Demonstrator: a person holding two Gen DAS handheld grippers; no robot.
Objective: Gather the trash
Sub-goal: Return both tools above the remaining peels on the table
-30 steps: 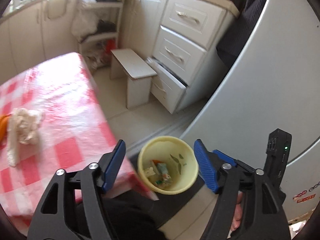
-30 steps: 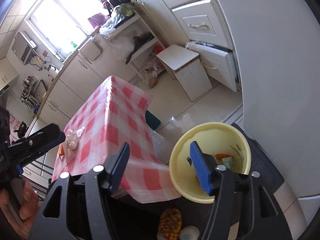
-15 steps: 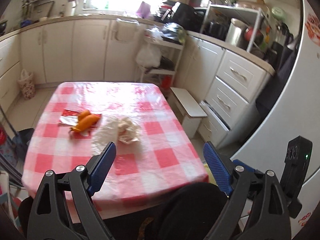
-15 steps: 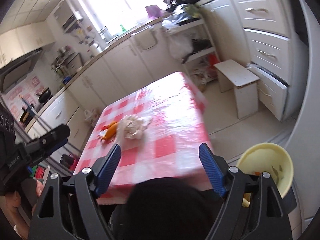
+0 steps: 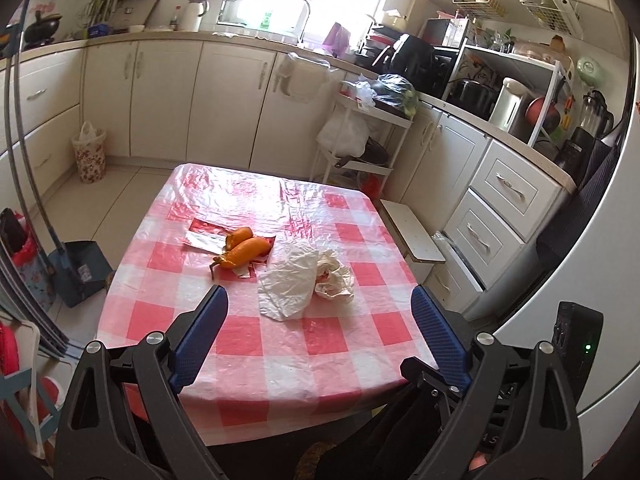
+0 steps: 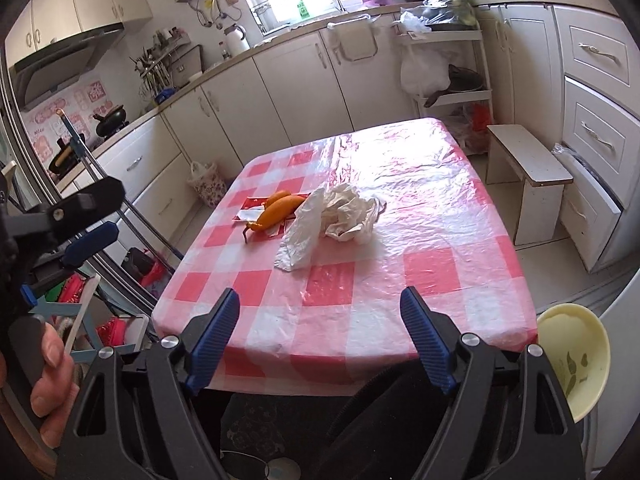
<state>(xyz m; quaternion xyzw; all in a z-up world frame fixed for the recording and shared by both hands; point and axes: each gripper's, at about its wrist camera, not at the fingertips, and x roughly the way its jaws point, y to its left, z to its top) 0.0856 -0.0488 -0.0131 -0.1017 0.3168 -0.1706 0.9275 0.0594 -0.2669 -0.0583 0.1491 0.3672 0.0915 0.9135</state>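
Both jaws just opened wide, nothing between; crumpled white plastic bag [image 5: 308, 280] and orange peel [image 5: 244, 250] mid-worktop, yellow plastic bin [image 6: 572, 364] near right.

The left tongs [image 5: 319, 318] point forward and somewhat downward, their blue-padded jaws spread wide with nothing between them; the jaws have just been opening. The right tongs [image 6: 320, 320] tilt down at a similar slant, jaws likewise wide apart and empty, and they too have just been opening. In the right wrist view the left hand [image 6: 48, 396] shows at the lower left edge, fingers [image 6: 54, 354] wrapped around its dark handle.
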